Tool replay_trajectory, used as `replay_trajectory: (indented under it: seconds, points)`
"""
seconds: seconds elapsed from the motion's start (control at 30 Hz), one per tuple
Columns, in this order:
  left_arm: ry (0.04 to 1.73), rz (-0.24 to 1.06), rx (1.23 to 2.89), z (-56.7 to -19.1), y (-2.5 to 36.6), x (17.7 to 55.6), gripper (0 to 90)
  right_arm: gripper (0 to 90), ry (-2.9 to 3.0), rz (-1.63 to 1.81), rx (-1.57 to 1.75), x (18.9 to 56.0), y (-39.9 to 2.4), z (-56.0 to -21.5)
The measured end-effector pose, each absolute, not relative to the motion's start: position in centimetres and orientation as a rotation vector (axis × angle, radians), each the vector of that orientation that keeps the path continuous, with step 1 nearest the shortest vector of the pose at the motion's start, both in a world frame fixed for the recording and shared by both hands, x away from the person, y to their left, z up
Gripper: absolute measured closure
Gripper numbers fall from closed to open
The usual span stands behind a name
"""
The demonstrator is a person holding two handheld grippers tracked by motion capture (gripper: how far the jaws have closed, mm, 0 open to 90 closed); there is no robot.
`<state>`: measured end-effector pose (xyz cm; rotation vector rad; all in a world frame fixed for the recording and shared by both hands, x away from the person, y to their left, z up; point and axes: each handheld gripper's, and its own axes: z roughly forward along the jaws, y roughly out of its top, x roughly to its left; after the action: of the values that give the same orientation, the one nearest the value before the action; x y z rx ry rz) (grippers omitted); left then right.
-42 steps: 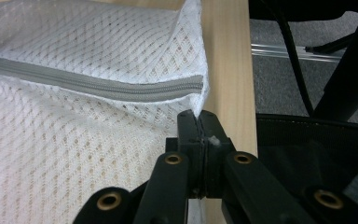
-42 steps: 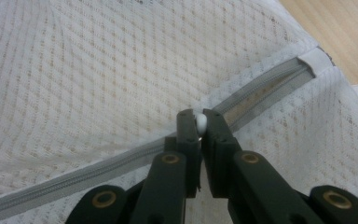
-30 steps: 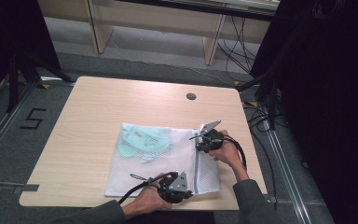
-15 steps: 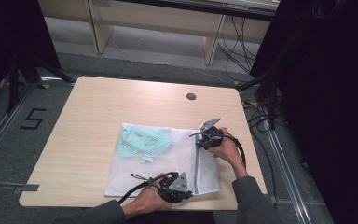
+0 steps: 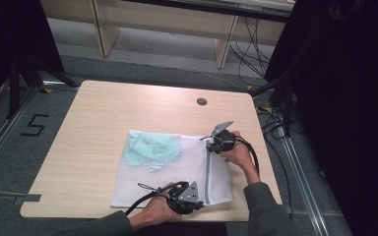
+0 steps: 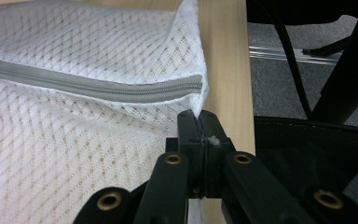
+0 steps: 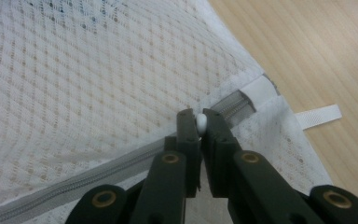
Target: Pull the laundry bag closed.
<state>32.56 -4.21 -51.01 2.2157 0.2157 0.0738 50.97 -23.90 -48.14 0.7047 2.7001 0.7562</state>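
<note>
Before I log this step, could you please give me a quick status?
Left tool shut on mesh bag corner. Right tool shut on zipper pull. Nothing in the way.

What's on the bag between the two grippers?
In the high view, the closed grey zipper of the white mesh laundry bag runs from the left gripper to the right gripper.

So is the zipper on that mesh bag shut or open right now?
Shut along what shows: the zipper teeth are meshed to the mesh bag corner, and the right gripper pinches the white pull.

Right gripper (image 7: 199,122) clamped on white zipper pull (image 7: 201,122), mesh bag (image 7: 98,84).
</note>
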Motion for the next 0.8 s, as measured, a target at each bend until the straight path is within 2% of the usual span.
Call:
replay_trajectory:
  seconds: [0.8]
  points:
    - [0.232,0.074,2.215,-50.98,-4.16,32.84,89.1,86.6,2.687,0.745,0.717,51.25,-23.69,-48.05]
